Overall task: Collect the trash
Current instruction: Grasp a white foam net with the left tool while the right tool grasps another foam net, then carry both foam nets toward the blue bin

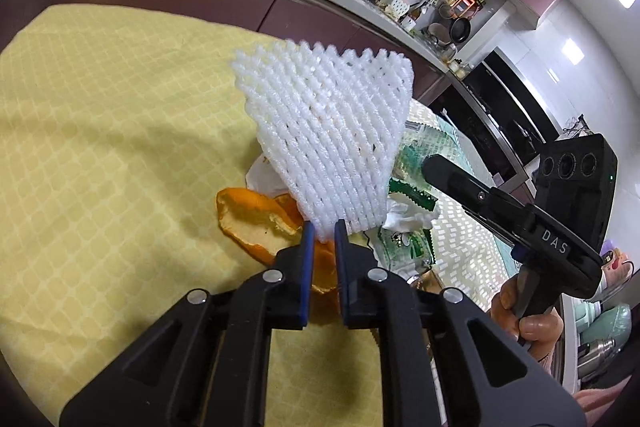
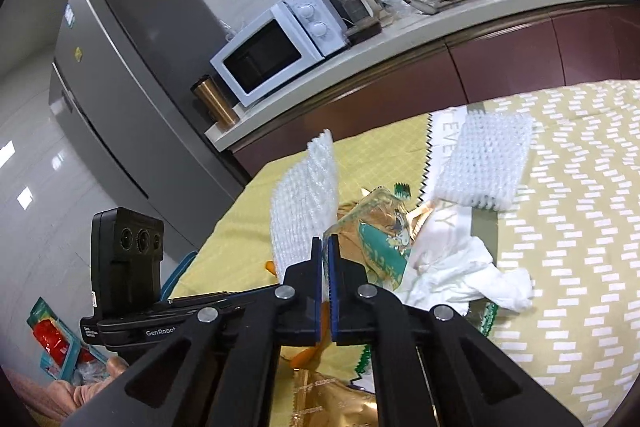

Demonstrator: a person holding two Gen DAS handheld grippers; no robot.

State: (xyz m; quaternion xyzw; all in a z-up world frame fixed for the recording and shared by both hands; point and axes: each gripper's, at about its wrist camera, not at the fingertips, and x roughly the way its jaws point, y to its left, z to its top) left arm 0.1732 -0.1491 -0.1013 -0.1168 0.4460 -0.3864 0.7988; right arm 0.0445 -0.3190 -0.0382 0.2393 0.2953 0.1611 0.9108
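The left hand-held gripper [image 1: 323,229] is nearly closed, its blue pads pinching the lower edge of a white foam net sleeve [image 1: 328,131]. The sleeve stands up and away from the pads, lifted above the desk [image 1: 100,131], which is covered with a yellow quilted cloth. Just behind the left pads, under the sleeve, an orange peel [image 1: 256,223] lies on the cloth. To the right of the peel lie a crumpled white tissue [image 1: 408,215] and a green-printed wrapper [image 1: 404,247].

The right hand-held gripper [image 2: 325,247] is pressed together, its pads clamped on the edge of a gold and green snack wrapper [image 2: 376,227]. The wrapper rises from the pads just to the right of the held foam net sleeve [image 2: 308,203].

Left wrist view only: the right hand-held gripper [image 1: 436,165] seen from the side, beyond the tissue, and the hand [image 1: 524,323] holding its grip.

Right wrist view only: a second foam net sleeve [image 2: 486,167] lying on a flat white package [image 2: 448,163] beyond the snack wrapper, a white tissue [image 2: 472,271] right of the wrapper, and a white microwave [image 2: 276,43] on the kitchen counter behind the desk. The left gripper's body shows at lower left; its pads are hidden.
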